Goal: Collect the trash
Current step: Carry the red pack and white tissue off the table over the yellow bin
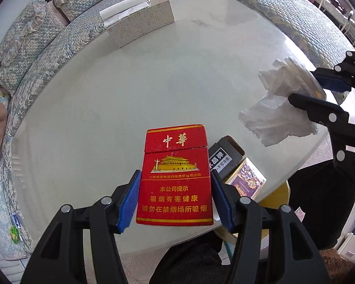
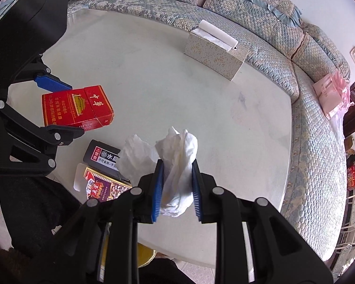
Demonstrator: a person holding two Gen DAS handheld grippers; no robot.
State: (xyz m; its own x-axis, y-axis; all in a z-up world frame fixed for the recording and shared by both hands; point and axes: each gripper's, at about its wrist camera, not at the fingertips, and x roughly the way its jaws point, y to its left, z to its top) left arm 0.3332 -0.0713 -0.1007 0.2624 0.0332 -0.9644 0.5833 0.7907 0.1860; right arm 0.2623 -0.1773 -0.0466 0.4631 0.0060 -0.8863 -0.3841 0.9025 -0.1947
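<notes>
My left gripper (image 1: 175, 184) is shut on a red cigarette pack (image 1: 175, 175) and holds it above the white table (image 1: 130, 94). It also shows in the right wrist view (image 2: 77, 106), gripped by the left gripper (image 2: 59, 104). My right gripper (image 2: 176, 177) is shut on a crumpled white tissue (image 2: 177, 165), held above the table (image 2: 153, 82). The tissue also shows in the left wrist view (image 1: 279, 104), in the right gripper (image 1: 305, 90). A black box (image 2: 101, 157) and a purple-gold box (image 2: 104, 185) lie on the table near its front edge.
A patterned tissue box (image 1: 139, 19) stands at the far side of the table, also in the right wrist view (image 2: 215, 52). A quilted blue sofa (image 2: 307, 130) curves around the table. A yellow bin (image 1: 275, 196) sits below the table's front edge.
</notes>
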